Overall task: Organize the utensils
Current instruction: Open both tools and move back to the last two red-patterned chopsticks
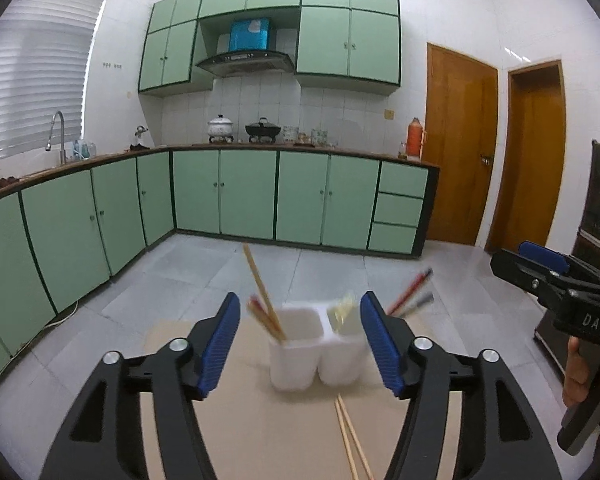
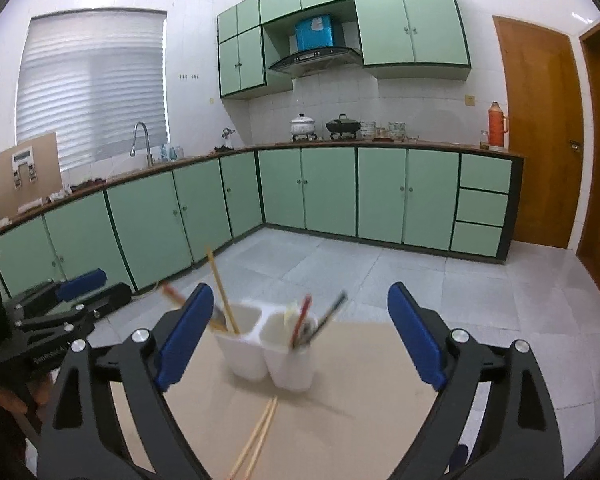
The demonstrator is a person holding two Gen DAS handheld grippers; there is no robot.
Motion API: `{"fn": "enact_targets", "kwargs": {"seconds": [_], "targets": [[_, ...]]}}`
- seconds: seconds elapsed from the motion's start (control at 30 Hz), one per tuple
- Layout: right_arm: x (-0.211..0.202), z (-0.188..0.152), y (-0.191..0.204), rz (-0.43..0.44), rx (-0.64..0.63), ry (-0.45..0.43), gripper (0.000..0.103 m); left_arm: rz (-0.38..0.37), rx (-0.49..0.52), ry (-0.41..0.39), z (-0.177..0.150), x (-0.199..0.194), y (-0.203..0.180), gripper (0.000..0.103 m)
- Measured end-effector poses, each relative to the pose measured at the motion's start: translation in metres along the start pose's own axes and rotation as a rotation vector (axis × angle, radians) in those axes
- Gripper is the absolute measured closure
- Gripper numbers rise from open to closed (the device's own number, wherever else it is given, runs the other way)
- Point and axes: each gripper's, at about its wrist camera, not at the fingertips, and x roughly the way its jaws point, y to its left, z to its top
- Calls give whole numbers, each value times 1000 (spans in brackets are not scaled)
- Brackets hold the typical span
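A white two-compartment utensil holder (image 1: 316, 354) (image 2: 270, 350) stands on a tan table top (image 1: 260, 432) (image 2: 352, 392). Its left compartment holds wooden chopsticks (image 1: 260, 292) (image 2: 222, 292); its right one holds red and dark utensils (image 1: 410, 296) (image 2: 320, 316), blurred. A loose pair of wooden chopsticks (image 1: 350, 440) (image 2: 256, 440) lies on the table in front of the holder. My left gripper (image 1: 300, 346) is open and empty, short of the holder. My right gripper (image 2: 300, 340) is open and empty, also short of it. The right gripper shows at the right of the left wrist view (image 1: 540, 264).
Green kitchen cabinets (image 1: 236, 196) (image 2: 312, 188) run along the far walls with pots on the counter. A grey tiled floor (image 1: 340, 272) lies beyond the table. Wooden doors (image 1: 460, 144) (image 2: 540, 132) stand at the right.
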Motion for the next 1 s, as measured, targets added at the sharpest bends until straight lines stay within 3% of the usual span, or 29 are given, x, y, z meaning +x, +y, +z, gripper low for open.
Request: {"fn": "enact_targets", "kwargs": {"seconds": [0.23, 0.5, 1.0], "targets": [[-17, -69, 12, -39, -5, 59, 9, 13, -11, 89, -56, -11, -5, 28], [-14, -126, 33, -34, -3, 158, 9, 20, -19, 185, -120, -7, -3, 27], [-15, -199, 55, -72, 13, 263, 10, 55, 27, 258, -179, -17, -8, 27]]}}
